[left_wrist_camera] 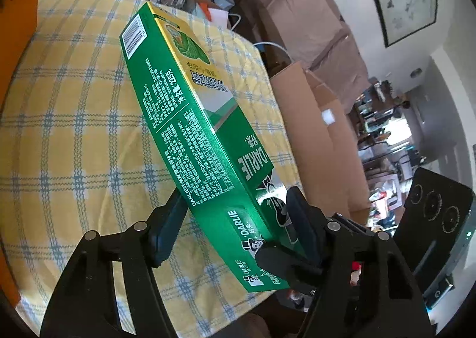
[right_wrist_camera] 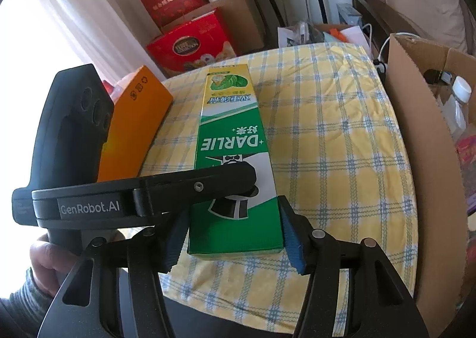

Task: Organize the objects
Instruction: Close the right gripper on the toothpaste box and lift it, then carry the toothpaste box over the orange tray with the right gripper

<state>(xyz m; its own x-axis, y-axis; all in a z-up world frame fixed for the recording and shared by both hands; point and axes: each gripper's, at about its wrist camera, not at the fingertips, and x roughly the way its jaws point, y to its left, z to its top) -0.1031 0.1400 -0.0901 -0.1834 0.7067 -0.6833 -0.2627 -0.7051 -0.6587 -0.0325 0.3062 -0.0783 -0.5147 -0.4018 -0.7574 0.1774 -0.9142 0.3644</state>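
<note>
A long green Darlie toothpaste box (left_wrist_camera: 190, 118) (right_wrist_camera: 232, 141) lies lengthwise over the yellow checked tablecloth (left_wrist_camera: 74, 136) (right_wrist_camera: 342, 136). My left gripper (left_wrist_camera: 235, 204) holds its near end. One finger (left_wrist_camera: 300, 219) presses on the printed top face, and the other goes under the box's lower edge. In the right wrist view that left finger (right_wrist_camera: 226, 180) crosses the top of the box from the left. My right gripper (right_wrist_camera: 235, 234) clamps the same near end from both long sides, its blue pads against the box edges.
An orange box (right_wrist_camera: 134, 124) stands at the table's left edge. An open cardboard carton (right_wrist_camera: 416, 159) holding bottles sits on the right. Red gift boxes (right_wrist_camera: 184, 46) are stacked behind the table. A person's hand (right_wrist_camera: 44, 257) holds the left gripper's handle.
</note>
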